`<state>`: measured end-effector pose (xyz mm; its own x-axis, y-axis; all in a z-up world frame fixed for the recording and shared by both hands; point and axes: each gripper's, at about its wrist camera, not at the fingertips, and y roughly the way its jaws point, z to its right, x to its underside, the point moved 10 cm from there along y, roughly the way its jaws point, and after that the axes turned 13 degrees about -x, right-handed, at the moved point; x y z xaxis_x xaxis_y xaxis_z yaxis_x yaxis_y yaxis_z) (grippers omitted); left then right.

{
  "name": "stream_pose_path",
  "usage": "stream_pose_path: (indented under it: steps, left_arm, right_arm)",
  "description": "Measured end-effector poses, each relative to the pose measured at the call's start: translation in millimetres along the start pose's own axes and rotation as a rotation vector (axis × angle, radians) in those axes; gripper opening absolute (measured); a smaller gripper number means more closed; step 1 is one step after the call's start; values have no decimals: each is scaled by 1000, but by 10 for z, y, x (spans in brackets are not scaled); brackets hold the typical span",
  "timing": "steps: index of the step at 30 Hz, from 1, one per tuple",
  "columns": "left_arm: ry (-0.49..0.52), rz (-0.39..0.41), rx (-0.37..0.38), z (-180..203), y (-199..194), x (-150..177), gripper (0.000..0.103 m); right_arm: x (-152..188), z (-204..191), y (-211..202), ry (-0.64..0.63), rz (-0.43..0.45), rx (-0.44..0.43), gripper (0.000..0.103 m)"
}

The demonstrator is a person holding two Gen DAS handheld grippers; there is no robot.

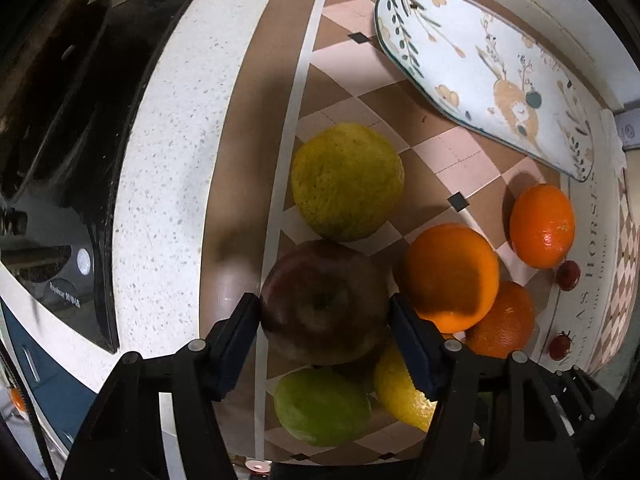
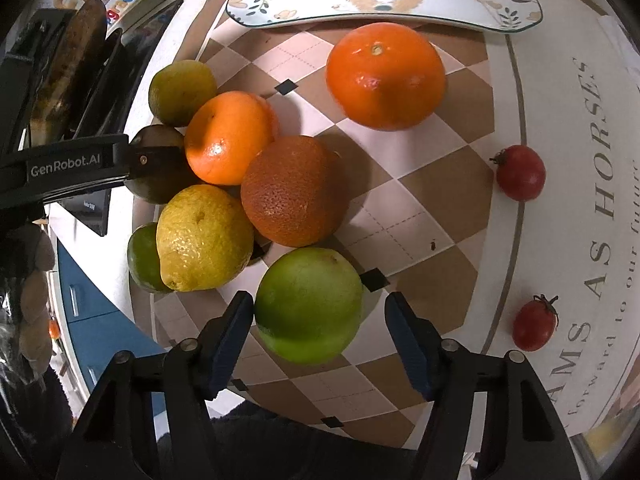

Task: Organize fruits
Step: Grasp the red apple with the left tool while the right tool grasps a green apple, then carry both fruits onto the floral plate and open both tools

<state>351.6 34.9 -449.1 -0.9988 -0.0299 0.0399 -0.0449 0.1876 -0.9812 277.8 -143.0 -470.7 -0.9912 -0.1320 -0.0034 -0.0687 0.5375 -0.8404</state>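
Dark-red apple (image 1: pixel 324 300) sits on the checkered mat (image 1: pixel 460 152), gripped between the left gripper (image 1: pixel 324 312) pads. Right gripper (image 2: pixel 320 320) stands open astride a green fruit (image 2: pixel 308 304), touching only its left side; plate (image 1: pixel 480 68) lies beyond.

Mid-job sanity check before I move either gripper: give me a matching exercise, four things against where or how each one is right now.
Things:
1. apple
2. green fruit
3. plate
4. cherry tomatoes

States:
A. bare, beyond the fruit
B. between the left gripper fingers
C. on the mat's pale border, by the lettering
D. between the open right gripper fingers, right finger clear of it

Pairs: 1-B, 2-D, 3-A, 4-C
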Motion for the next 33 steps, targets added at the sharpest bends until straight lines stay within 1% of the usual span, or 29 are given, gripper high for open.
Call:
stream_pose_path:
  steps: [3,8,9,10,11,13,14,17,20,23,25,26,27,28,31,33]
  left_arm:
    - [-13,-2,5,-38,46,14,64]
    - [-11,26,5,-57,73,35,64]
    - [-13,30,5,-64,71,46,63]
    - [-18,31,1,-68,59,30,63]
    - [-22,35,-7,-64,56,15,63]
    - [-28,44,-15,-98,43,49,63]
    - [-34,49,-19,-27,-2,114,63]
    - [-42,61,-14,-89,-136,197,63]
    - [-43,84,11,-76,-347,257,63]
    - [-42,131,48,-30,-675,237,63]
    - [-44,168,77,41,-897,120,63]
    - [-44,173,88,71,-967,42,63]
    - [-43,176,104,203,-1009,-117,63]
    - [-40,177,124,258,-1058,-258,63]
    - [-32,183,148,466,-1149,-757,63]
    - [-34,183,142,587,-1139,-1066,63]
  right_arm:
    - [-35,13,72,23,-14,-35,71]
    - [-38,8,144,32,-26,-56,71]
    - [-46,-17,178,28,-28,-61,68]
    - [-46,-43,204,27,-31,-75,62]
    - [-36,-70,238,33,-39,-99,58]
    - [-38,-106,270,22,-44,-79,58]
    - [-38,-123,271,9,-44,-63,58]
    - [-26,-135,227,2,-40,-54,58]
    - [-26,-151,80,16,-28,-79,58]
    - [-83,-193,-190,22,8,-104,58]
    - [-208,-235,-444,25,51,-129,58]
    - [-291,-245,-553,24,73,-136,58]
    - [-418,-243,-689,18,103,-136,58]
    - [-550,-240,-789,9,135,-128,58]
    - [-1077,-124,-1061,-19,223,-76,58]
    - [-1463,10,-1151,-30,258,-22,58]
